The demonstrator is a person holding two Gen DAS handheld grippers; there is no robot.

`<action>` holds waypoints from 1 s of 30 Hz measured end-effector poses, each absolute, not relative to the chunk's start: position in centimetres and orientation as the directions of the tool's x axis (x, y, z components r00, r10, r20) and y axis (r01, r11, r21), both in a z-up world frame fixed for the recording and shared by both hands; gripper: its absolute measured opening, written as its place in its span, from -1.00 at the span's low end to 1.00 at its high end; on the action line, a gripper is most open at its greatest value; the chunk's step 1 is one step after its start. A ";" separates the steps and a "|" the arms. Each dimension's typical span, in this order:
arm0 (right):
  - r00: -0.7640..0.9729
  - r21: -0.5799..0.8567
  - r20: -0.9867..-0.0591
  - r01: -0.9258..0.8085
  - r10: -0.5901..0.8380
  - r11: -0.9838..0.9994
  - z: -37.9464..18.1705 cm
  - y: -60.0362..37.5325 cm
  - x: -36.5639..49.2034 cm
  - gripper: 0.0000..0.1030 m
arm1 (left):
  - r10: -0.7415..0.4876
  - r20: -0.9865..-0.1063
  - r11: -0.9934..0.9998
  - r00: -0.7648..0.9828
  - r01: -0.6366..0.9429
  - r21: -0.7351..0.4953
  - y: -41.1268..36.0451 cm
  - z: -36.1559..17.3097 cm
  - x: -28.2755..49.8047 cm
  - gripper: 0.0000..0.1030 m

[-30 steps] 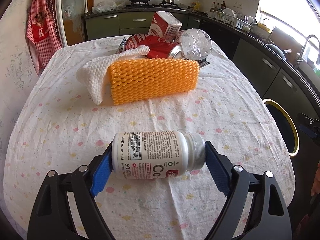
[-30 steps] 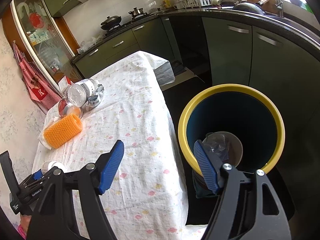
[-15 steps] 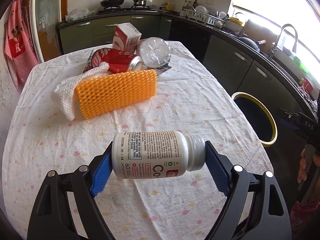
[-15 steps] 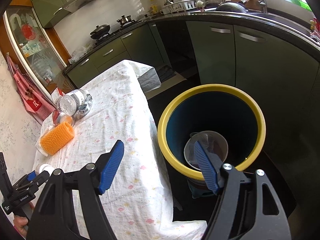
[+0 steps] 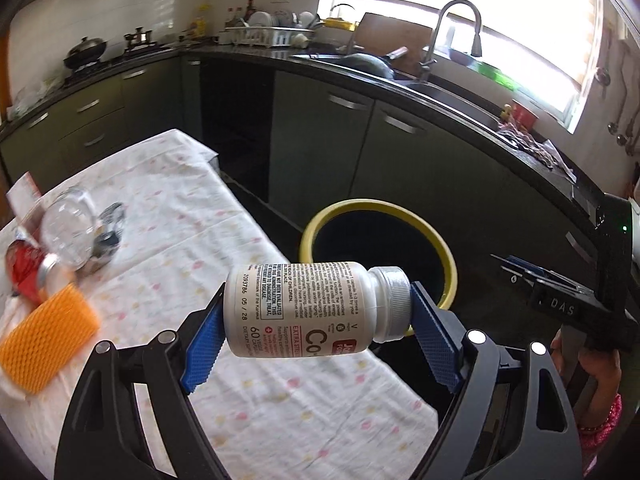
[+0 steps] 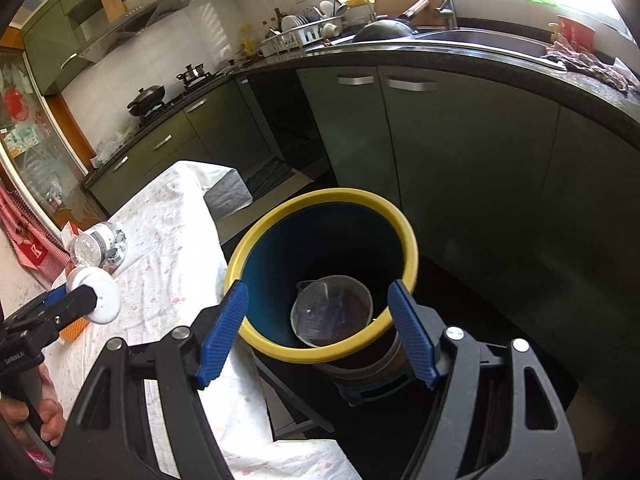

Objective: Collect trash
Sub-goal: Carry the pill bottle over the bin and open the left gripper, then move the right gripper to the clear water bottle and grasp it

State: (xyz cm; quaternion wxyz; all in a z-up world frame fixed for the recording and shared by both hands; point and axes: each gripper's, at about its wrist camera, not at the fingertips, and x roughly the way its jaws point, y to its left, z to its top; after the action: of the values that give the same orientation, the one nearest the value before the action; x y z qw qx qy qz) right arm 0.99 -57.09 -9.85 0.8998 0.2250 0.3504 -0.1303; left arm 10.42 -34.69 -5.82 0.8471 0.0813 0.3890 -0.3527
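Left side of the table (image 5: 248, 412): orange foam net (image 5: 44, 344), red can (image 5: 22, 276) and clear plastic bottle (image 5: 68, 232) lay clustered at the far-left edge, uncollected. Centre: left gripper (image 5: 316, 326) was clamped end-to-end on a white pill bottle (image 5: 304, 308), one pad on its base, the other on the cap, bottle horizontal and held in the air above the table's edge, not over the bin. Right of it: yellow-rimmed bin (image 5: 450, 276) on the floor just beside the table, a clear plastic cup (image 6: 330, 310) already inside. Far right: right gripper (image 6: 320, 332) hung over the bin's near rim, jaws spread wide, holding nothing.

Step in hand looked like carry-and-drop. To do it well: bring the bottle fully past the yellow rim, centred over the opening, before easing the pads apart. An end-to-end grip on a smooth cap can slip, so keep it level and move steadily. The right gripper should clear off the rim to avoid a clash. Release low so the bottle doesn't bounce out.
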 end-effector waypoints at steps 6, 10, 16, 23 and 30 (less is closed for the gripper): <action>0.701 0.301 -0.702 0.450 -0.124 0.841 -10.3 -59.6 -0.2 0.34 | -0.545 -0.754 0.665 0.366 0.737 -0.123 -42.9 -7.9 13.0 0.63; 0.685 0.294 -0.715 0.475 -0.139 0.829 -10.8 -60.6 -0.5 0.34 | -0.522 -0.788 0.657 0.326 0.743 -0.127 -46.4 -10.4 14.7 0.64; 0.682 0.300 -0.717 0.486 -0.141 0.821 -11.1 -61.1 -0.4 0.39 | -0.484 -0.817 0.653 0.312 0.751 -0.099 -49.2 -12.3 15.8 0.65; 0.680 0.287 -0.720 0.475 -0.139 0.832 -10.9 -60.0 0.1 0.40 | -0.572 -0.716 0.651 0.400 0.752 -0.100 -42.6 -7.3 14.7 0.84; 0.662 0.253 -0.738 0.453 -0.132 0.855 -10.6 -57.7 1.4 0.40 | -0.563 -0.609 0.745 0.558 0.661 -0.084 -29.7 -3.7 13.5 0.91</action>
State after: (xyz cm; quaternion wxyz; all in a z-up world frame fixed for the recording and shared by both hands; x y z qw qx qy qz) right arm 1.45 -57.75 -10.62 0.8863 0.2129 0.3767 -0.1652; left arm 13.48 -29.72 -3.75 0.8792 0.0776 0.3158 -0.3483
